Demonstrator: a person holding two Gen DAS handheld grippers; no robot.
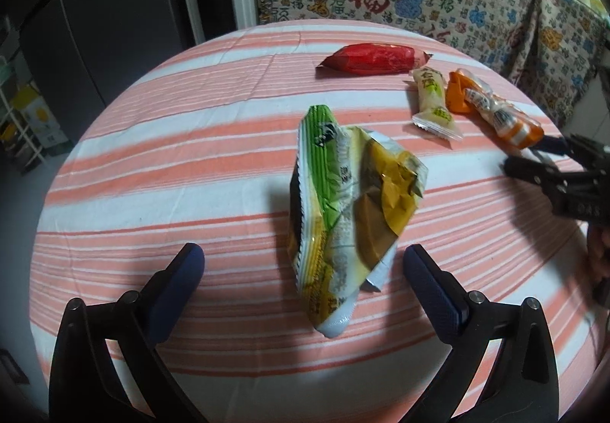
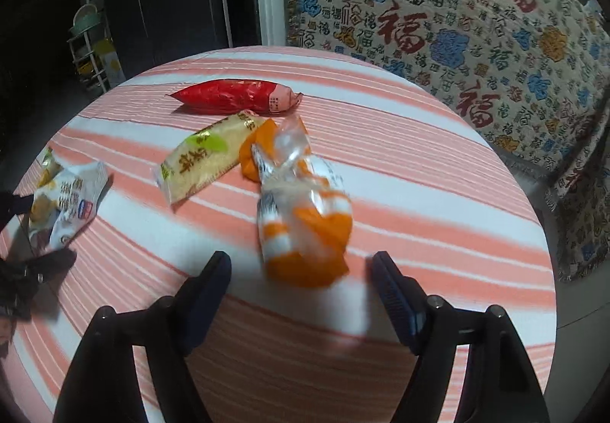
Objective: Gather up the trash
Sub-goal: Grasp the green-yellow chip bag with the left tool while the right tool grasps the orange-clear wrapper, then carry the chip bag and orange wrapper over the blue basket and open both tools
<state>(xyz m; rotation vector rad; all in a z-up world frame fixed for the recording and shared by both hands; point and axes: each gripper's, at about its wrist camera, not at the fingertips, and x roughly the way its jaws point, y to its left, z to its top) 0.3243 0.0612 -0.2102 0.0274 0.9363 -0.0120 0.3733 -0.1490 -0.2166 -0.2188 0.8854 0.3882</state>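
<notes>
Here, my left gripper (image 1: pixel 303 263) stands apart astride the green-yellow wrapper (image 1: pixel 343 213) at frame centre; my right gripper (image 2: pixel 301 266) gapes around the orange-white wrapper (image 2: pixel 301 217), untouched.

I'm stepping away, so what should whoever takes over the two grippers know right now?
Left gripper: open, fingers either side of the green-yellow wrapper, not pressing it.
Right gripper: open, orange-white wrapper just ahead between its fingers.
Red wrapper and pale yellow wrapper lie on the striped tablecloth.
Done: nothing gripped yet.
Left: all four wrappers; no bin is visible.
</notes>
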